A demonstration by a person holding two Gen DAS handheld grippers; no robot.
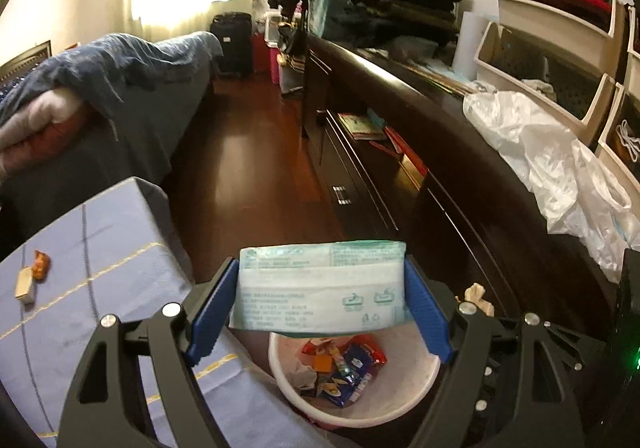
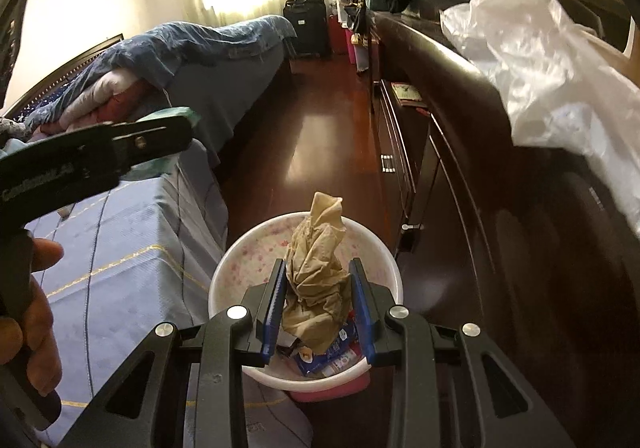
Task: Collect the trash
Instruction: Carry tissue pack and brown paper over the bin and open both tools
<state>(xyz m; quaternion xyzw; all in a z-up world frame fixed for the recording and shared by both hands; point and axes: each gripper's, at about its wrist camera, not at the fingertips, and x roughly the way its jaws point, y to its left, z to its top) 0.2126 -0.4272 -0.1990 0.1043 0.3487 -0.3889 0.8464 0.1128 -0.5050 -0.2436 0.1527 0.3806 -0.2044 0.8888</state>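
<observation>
Left gripper (image 1: pixel 322 288) pinches tissue pack (image 1: pixel 320 284) above trash bin (image 1: pixel 416 400). Right gripper (image 2: pixel 318 308) pinches crumpled brown paper (image 2: pixel 316 276) over same bin.

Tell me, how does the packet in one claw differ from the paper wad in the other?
The tissue packet is flat, teal-white and printed; the paper wad is crumpled, plain and tan. The packet lies crosswise in the left gripper; the wad stands up from the right gripper. Both hang over the bin.
</observation>
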